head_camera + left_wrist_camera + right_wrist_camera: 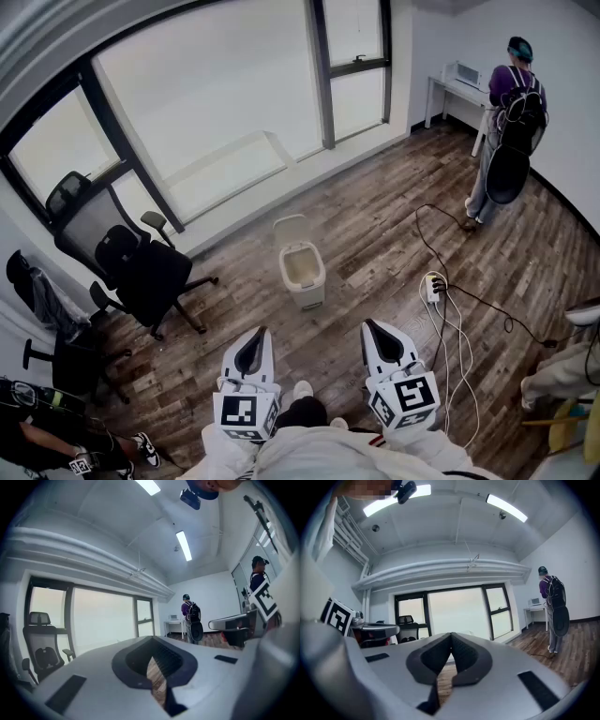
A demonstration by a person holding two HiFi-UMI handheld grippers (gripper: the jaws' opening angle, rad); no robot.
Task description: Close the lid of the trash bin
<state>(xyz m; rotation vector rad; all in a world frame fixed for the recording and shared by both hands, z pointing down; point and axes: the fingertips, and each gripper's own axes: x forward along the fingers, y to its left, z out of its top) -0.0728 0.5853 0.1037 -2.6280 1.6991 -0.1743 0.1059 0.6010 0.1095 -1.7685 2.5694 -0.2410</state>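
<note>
The bin point(303, 270) stood on the wood floor point(375, 234), ahead of both grippers and well apart from them. Its lid point(291, 228) was raised, standing up from the bin's far edge, with the open mouth facing upward.

**Gripper state.** The left gripper point(255, 345) had its jaws together at the tips with nothing between them. Only floor showed through the gap behind the pads in the left gripper view. The right gripper point(377, 336) was likewise closed and empty.

**Bearing.** The bin lay ahead and to the right of the left gripper, and ahead and to the left of the right gripper, roughly between their two lines. The bin's long axis ran away from the grippers, so the near short side faced them and the hinge side was farthest away. The left gripper appeared slightly nearer, though the margin was small.

**Implication for the next move.** The lid would likely have to be reached across or beside the open mouth and tipped back toward the grippers. Neither gripper was yet within reach.

A power strip point(435, 286) with trailing cable lay on the floor ahead and right of the right gripper.
</note>
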